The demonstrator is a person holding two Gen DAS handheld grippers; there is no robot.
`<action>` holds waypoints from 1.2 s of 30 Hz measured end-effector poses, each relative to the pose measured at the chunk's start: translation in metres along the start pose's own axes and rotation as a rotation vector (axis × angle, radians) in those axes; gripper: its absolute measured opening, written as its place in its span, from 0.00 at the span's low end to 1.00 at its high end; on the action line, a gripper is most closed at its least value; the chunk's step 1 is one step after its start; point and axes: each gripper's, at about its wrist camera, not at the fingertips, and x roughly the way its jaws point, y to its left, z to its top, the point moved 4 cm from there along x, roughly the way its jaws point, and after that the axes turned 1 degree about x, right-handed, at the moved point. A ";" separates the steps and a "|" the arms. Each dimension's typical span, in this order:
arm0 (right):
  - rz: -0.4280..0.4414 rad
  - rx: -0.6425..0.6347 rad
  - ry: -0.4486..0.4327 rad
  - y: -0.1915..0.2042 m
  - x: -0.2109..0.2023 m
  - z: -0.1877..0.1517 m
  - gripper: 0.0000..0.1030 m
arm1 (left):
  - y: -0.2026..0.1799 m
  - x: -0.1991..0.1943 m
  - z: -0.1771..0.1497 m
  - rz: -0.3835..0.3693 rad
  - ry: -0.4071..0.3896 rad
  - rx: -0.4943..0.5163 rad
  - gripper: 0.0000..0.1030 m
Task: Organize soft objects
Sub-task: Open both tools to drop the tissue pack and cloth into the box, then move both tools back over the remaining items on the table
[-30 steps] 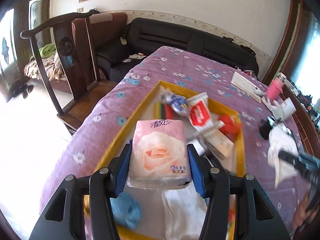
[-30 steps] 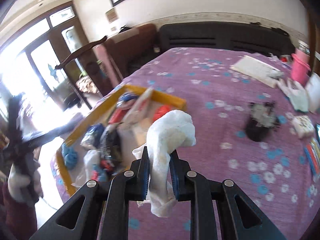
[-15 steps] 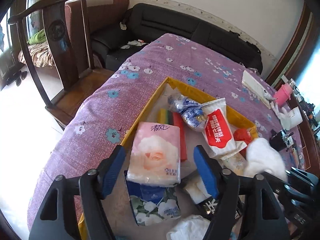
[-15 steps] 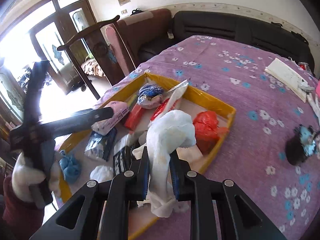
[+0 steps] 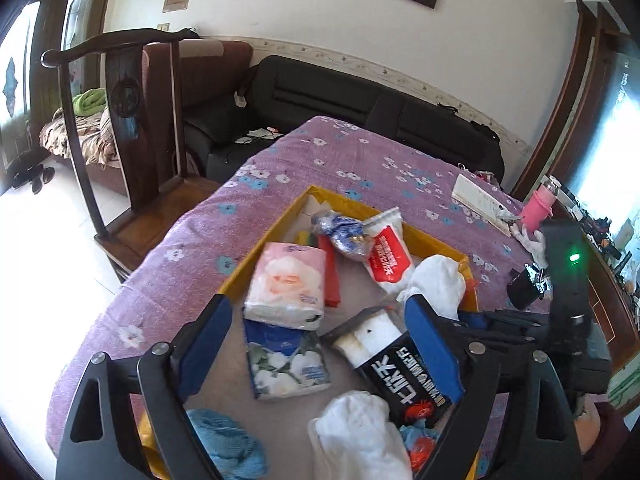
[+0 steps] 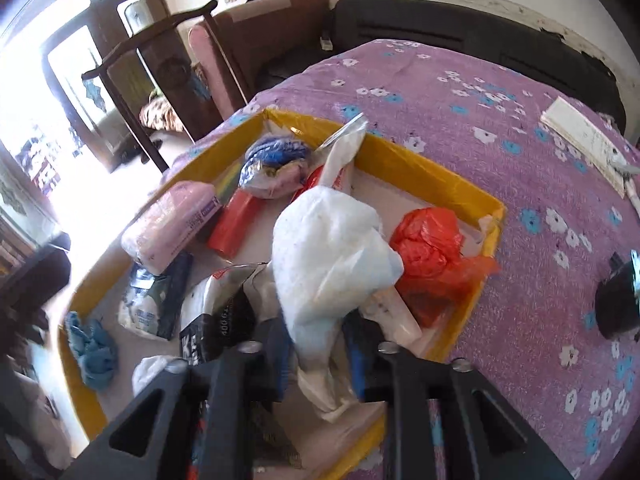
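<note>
Left hand-held gripper [image 5: 320, 344]: jaws opening, nothing pressed between them. The pink rose-print tissue pack [image 5: 286, 280] lies released in the shallow yellow-rimmed tray [image 5: 264, 248], resting partly on a blue floral tissue pack [image 5: 286, 364].

Right hand-held gripper [image 6: 320, 356]: jaws opening, with the crumpled white cloth [image 6: 332, 256] standing between the blue pads; contact cannot be confirmed. The cloth is over the tray, beside a red plastic bag [image 6: 432, 248].

The tray sits on the surface under a purple flowered cover [image 5: 352, 156].
</note>
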 end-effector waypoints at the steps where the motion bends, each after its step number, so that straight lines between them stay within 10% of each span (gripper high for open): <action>1: 0.014 0.010 -0.015 -0.002 -0.007 0.000 0.57 | -0.004 0.003 0.000 -0.010 0.000 0.002 0.85; 6: 0.000 0.014 -0.188 -0.016 -0.077 -0.009 0.80 | -0.025 0.019 0.007 0.061 -0.062 0.106 0.88; 18: -0.065 0.165 -0.281 -0.109 -0.152 -0.060 0.84 | -0.050 0.050 -0.029 0.116 0.145 0.109 0.88; 29: -0.276 0.270 -0.326 -0.205 -0.216 -0.096 0.87 | -0.123 -0.055 0.003 0.135 -0.178 0.157 1.00; 32: -0.369 0.251 -0.396 -0.223 -0.244 -0.106 1.00 | -0.155 -0.068 -0.008 0.025 -0.161 0.188 1.00; 36: -0.471 0.273 -0.399 -0.260 -0.259 -0.128 1.00 | -0.192 -0.026 -0.058 -0.197 0.110 0.147 1.00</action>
